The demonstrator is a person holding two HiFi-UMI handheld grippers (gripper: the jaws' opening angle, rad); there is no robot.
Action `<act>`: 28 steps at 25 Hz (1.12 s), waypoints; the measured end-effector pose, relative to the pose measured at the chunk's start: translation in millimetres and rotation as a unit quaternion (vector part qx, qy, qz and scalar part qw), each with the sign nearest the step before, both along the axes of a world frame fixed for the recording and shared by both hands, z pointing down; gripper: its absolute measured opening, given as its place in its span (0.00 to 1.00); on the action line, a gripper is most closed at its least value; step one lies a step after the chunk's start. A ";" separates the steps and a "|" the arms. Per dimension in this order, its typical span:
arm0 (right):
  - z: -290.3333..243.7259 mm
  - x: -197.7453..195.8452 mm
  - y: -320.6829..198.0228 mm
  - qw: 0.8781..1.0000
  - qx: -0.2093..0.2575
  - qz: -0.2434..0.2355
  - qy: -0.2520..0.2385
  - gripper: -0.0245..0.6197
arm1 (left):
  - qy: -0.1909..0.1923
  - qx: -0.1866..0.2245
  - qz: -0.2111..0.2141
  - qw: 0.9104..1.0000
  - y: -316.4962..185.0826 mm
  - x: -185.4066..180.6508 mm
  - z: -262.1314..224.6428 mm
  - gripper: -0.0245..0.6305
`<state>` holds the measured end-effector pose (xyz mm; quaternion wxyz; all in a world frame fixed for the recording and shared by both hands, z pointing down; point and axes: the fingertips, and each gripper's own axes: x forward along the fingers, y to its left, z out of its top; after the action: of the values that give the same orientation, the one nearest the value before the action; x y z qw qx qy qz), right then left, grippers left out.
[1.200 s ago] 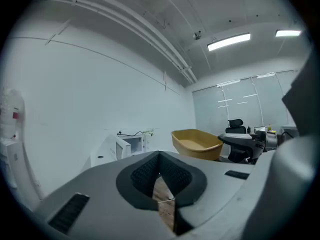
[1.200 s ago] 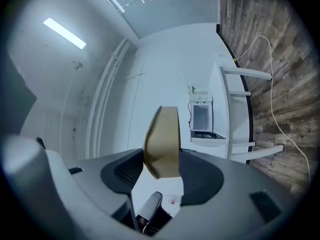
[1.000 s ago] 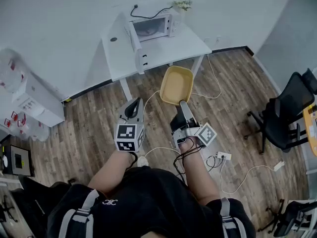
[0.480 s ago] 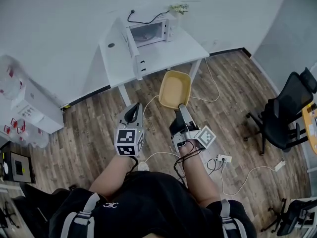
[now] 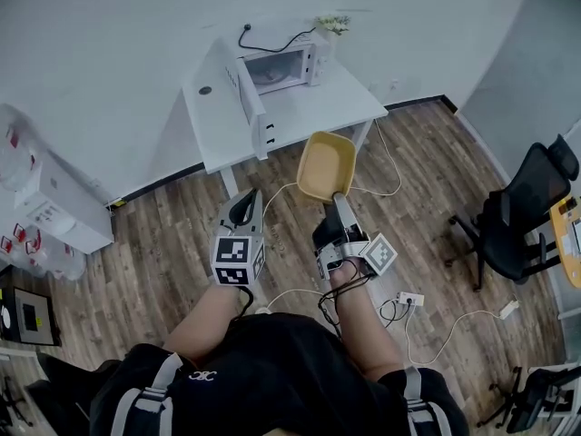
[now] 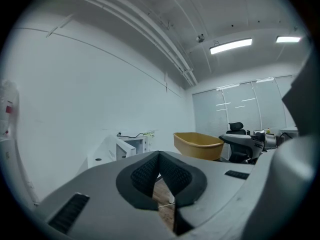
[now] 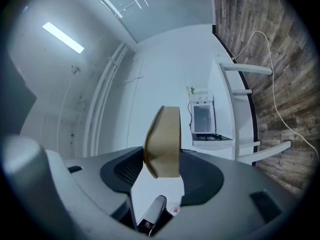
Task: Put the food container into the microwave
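A yellow food container [image 5: 327, 164] hangs over the wooden floor, just in front of the white table [image 5: 349, 89]. My right gripper [image 5: 337, 198] is shut on its near rim; the container [image 7: 163, 142] stands edge-on between the jaws in the right gripper view. The white microwave [image 5: 277, 55] sits at the back of the table with its door [image 5: 254, 109] swung wide open toward me, and it shows as the microwave [image 7: 204, 120] beyond the container. My left gripper [image 5: 243, 205] is shut with nothing in it, held low to the left; the container [image 6: 197, 145] and microwave [image 6: 131, 146] lie ahead of it.
A small plant [image 5: 332, 24] stands beside the microwave. Cables and a power strip [image 5: 408, 298] trail over the floor at the right. A black office chair [image 5: 522, 225] is at the right, white boxes [image 5: 54, 198] at the left wall.
The container in my right gripper has come slightly closer to the table's front edge. The left gripper has kept its place.
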<state>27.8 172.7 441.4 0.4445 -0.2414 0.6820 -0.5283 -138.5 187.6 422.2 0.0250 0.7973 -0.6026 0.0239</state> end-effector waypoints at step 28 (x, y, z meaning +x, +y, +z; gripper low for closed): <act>4.2 -16.2 -186.2 0.999 0.028 -0.016 -0.006 0.39 | 0.010 0.028 -0.008 1.000 -167.7 -14.9 -6.5 0.05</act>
<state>11.5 -13.5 445.6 0.4466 -0.2145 0.6974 -0.5179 -153.4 19.9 415.7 0.0091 0.7930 -0.6092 -0.0008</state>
